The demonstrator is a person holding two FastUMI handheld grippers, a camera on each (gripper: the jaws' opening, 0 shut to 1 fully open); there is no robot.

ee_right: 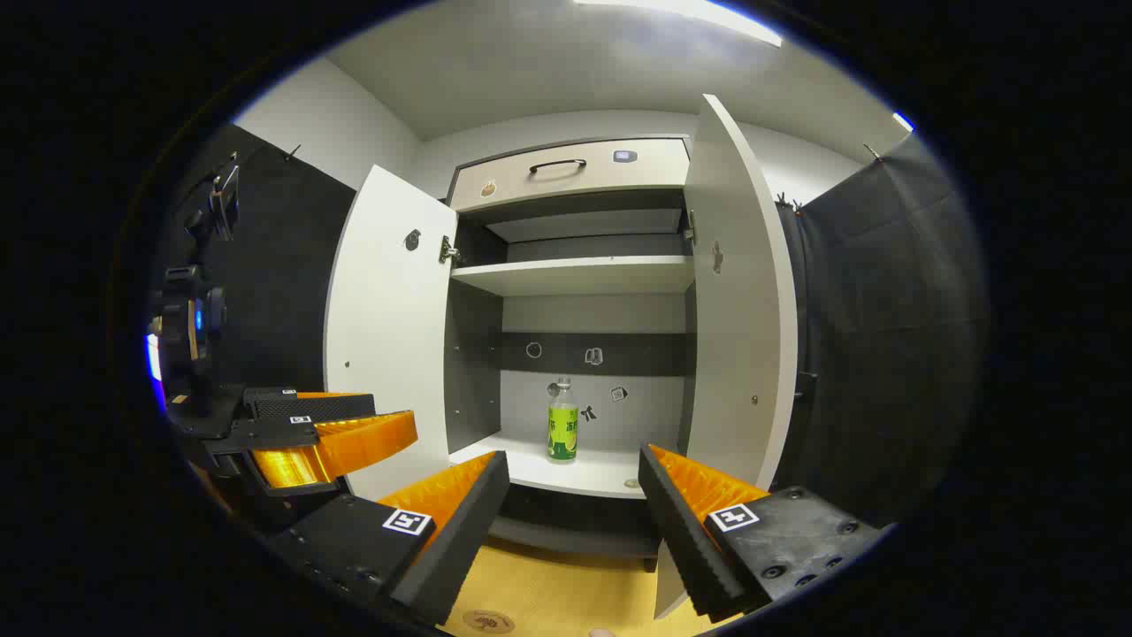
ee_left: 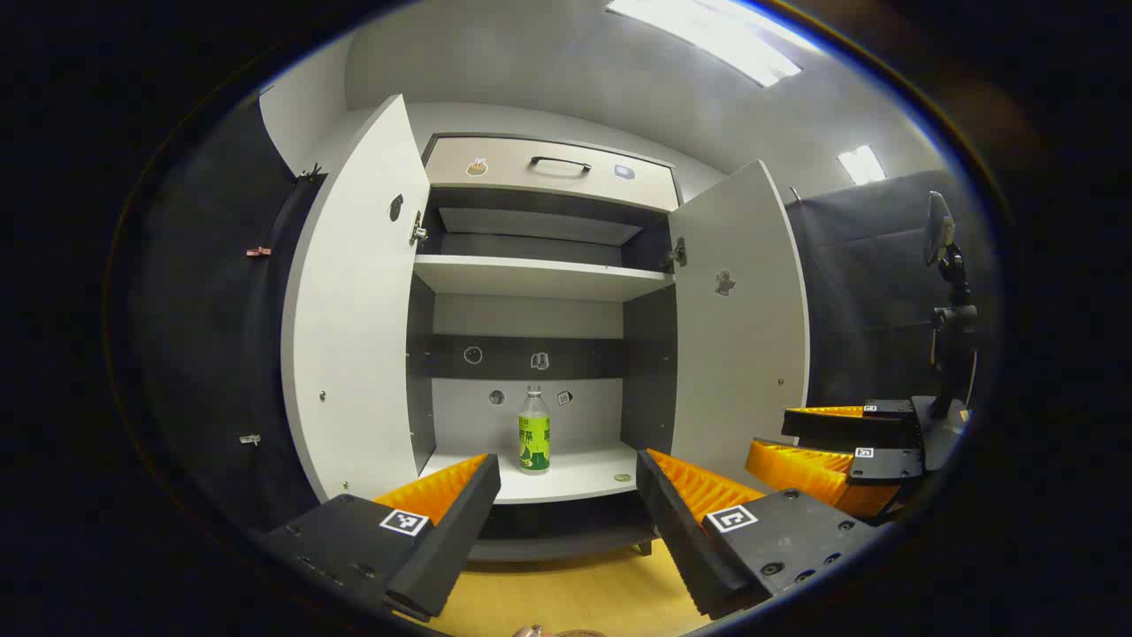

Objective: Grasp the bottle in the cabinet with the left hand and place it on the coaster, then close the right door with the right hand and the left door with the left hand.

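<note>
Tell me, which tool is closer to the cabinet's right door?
Right. The right tool hangs low in front of the open right door; the left tool sits farther off, over by the left door.

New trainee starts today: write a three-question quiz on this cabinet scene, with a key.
1. True or false: both cabinet doors stand open.
2. Where does the bottle stand? A) upper shelf B) lower shelf C) floor
3. Fill in: the left gripper has its fingers ____.

Key
1. True: the left door and the right door are both swung out.
2. B: it stands upright on the lower shelf, apart from both grippers.
3. Open, with nothing between them; the right gripper is open too.
</note>
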